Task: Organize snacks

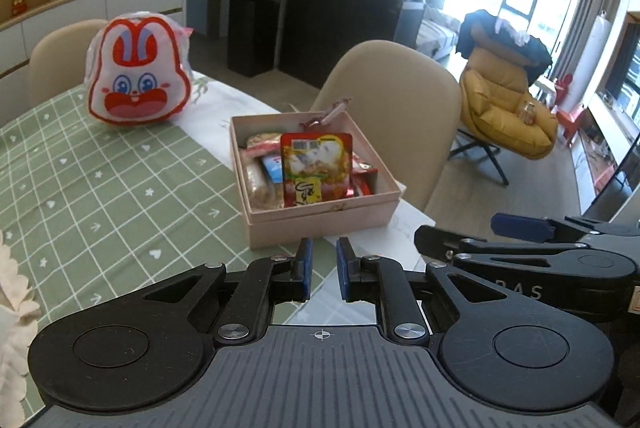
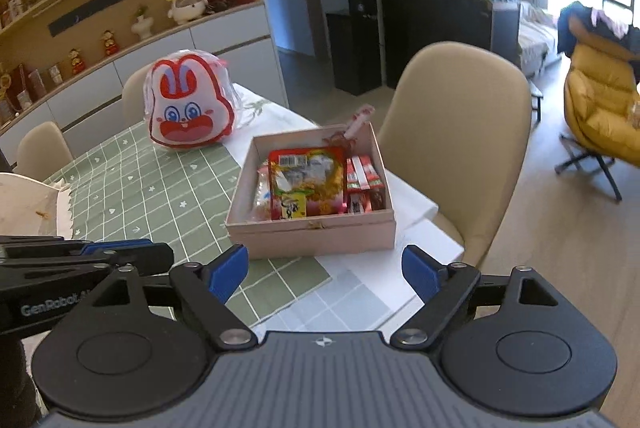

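Currently both grippers angle downward short of the pink box (image 1: 320,218): left gripper (image 1: 323,270) clenched and empty, right gripper (image 2: 325,270) released.

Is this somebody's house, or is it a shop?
Most likely a home, an open dining and living room. A dining table with a green checked cloth has beige chairs around it, shelves hold toys and figurines, and a yellow lounge chair sits by big windows.
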Demonstrator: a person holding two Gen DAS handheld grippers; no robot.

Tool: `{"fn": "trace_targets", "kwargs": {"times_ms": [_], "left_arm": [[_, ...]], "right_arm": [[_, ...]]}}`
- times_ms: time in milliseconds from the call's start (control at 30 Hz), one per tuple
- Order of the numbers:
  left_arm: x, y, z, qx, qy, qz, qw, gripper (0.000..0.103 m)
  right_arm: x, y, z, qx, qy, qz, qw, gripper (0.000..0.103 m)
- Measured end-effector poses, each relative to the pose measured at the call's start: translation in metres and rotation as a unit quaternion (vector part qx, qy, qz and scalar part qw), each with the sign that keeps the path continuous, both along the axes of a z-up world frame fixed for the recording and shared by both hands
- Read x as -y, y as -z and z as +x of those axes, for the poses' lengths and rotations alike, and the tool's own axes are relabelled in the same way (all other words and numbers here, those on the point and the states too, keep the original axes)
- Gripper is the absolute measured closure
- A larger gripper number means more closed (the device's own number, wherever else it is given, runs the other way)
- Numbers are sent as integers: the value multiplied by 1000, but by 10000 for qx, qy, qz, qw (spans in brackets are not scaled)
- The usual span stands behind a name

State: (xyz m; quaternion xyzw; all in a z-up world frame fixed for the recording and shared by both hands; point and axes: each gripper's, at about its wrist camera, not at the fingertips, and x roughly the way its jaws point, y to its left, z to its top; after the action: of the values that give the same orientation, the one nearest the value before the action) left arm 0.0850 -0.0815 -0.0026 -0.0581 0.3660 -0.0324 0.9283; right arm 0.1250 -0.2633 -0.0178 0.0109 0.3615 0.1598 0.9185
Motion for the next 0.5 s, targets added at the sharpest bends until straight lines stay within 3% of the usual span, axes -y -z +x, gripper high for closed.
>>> {"fn": "trace_targets", "kwargs": {"times_ms": [500], "left_arm": [[-1, 4, -1, -176, -31, -55, 9998, 86]], "right_arm": [[-3, 6, -1, -125, -115, -76, 9998, 18]]}}
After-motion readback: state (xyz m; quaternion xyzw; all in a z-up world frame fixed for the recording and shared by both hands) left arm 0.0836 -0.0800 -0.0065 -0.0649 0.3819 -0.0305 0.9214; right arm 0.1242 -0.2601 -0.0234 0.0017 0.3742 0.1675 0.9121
